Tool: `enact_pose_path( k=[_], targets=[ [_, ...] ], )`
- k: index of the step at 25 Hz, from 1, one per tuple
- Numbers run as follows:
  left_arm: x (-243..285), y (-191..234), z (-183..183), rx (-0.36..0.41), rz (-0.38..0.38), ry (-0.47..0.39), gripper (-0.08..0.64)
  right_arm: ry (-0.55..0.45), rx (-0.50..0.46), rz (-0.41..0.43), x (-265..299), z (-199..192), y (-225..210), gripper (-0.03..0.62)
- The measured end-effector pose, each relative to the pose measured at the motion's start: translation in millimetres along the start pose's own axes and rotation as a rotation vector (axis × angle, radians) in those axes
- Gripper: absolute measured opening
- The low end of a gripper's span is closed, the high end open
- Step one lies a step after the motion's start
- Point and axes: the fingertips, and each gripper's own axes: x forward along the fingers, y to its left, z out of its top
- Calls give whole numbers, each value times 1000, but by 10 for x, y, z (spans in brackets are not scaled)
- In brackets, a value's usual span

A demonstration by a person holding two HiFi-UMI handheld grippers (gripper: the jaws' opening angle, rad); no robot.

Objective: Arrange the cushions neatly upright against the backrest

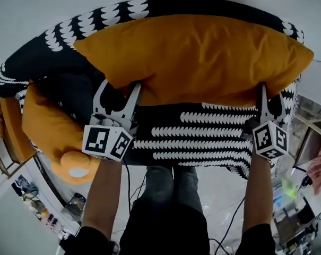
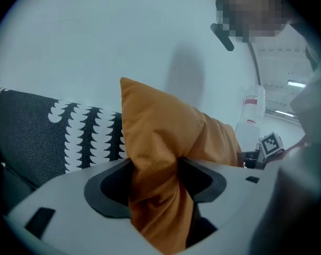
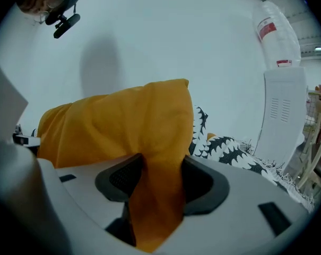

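Observation:
A large orange cushion [image 1: 197, 57] is held up in front of the sofa backrest [image 1: 54, 41], which has a black cover with white scallops. My left gripper [image 1: 119, 89] grips its lower left edge, and my right gripper [image 1: 271, 97] its lower right corner. In the left gripper view, bunched orange fabric [image 2: 160, 132] fills the gap between the jaws of the left gripper [image 2: 155, 179]. In the right gripper view a fold of the cushion [image 3: 123, 126] is likewise pinched in the right gripper [image 3: 157, 179]. A second orange cushion [image 1: 49, 129] lies at the sofa's left end.
The patterned seat [image 1: 202, 137] runs below the cushion. A white appliance [image 3: 282, 116] with a bottle [image 3: 274, 33] on top stands at the sofa's right end, beside a wire rack [image 3: 319, 137]. A white wall is behind. Cables [image 1: 131, 190] trail on the floor by my legs.

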Motion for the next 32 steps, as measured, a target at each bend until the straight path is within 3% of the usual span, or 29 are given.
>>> enact_pose_path(
  k=[8, 12, 17, 24, 32],
  targets=[
    [0, 145, -73, -24, 45, 34, 331, -13, -12, -54, -68, -76, -44, 261],
    [-232, 127, -146, -13, 103, 37, 354, -9, -24, 2, -59, -75, -63, 318],
    [-630, -87, -330, -11, 133, 62, 354, 17, -30, 50, -460, -278, -25, 319],
    [-1329, -145, -473, -52, 239, 16, 354, 53, -87, 227, -756, -433, 595, 319],
    [-2393, -289, -788, -169, 475, -72, 354, 85, -221, 507, -877, -454, 1386, 319]
  ],
)
